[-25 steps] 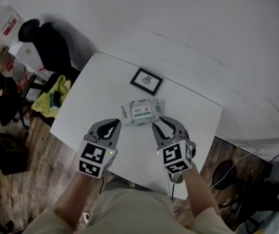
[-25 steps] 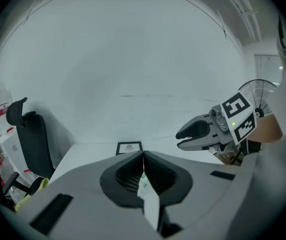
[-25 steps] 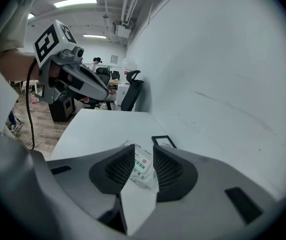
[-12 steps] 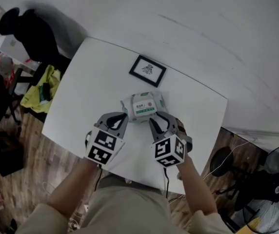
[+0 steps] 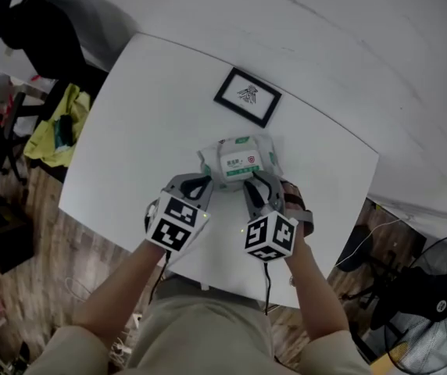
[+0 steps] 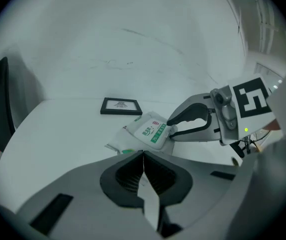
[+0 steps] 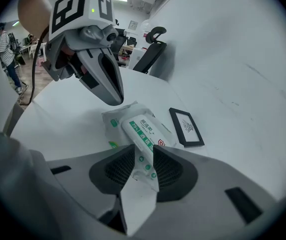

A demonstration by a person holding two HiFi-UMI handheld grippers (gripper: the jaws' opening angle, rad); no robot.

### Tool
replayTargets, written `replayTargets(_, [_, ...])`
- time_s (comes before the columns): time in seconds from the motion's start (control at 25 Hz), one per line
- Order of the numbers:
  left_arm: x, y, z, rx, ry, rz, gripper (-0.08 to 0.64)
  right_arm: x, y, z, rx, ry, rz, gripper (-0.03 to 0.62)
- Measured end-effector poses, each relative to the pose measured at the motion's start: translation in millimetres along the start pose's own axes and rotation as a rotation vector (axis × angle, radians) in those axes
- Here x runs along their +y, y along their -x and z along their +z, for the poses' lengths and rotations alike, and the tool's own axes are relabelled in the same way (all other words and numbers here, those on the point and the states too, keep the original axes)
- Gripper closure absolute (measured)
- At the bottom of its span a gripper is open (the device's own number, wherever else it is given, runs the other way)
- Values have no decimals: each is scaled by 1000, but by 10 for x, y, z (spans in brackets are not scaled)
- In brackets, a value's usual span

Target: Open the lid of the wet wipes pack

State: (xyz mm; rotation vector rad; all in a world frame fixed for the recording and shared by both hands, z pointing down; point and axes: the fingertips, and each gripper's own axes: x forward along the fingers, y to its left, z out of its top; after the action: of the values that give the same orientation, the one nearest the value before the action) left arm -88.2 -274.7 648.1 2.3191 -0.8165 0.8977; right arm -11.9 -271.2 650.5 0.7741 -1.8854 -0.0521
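Observation:
The wet wipes pack is white with a green-and-white label and lies flat on the white table, lid closed. My left gripper is shut and empty, its tips just off the pack's near left corner. The right gripper is open at the pack's near right edge. In the right gripper view the pack runs into the gap between the jaws of the right gripper, with the left gripper hanging over its far corner. In the left gripper view the pack lies beyond the left gripper, and the right gripper reaches its edge.
A small black picture frame lies flat behind the pack. The table's near edge runs just below my hands. A black chair and a yellow-green cloth are off the table's left side, and a fan stands on the floor at lower right.
Both grippers have come down and forward onto the pack, from well short of it to its near edge. The pack has not moved on the table.

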Motion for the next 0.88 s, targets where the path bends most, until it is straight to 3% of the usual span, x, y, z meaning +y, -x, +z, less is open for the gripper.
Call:
replayTargets(0.28, [24,-178,-199,58,3,-32,538,47,-112,8,23,91,-29,469])
replayTargets(0.56, [10,-242,-242,93,-66,-42,538,87,-144,-21,47,144,-24,517])
replayTargets(0.88, [47,-263,-285,105,-37,-60,538,-200,60,250,-49,46,-104,543])
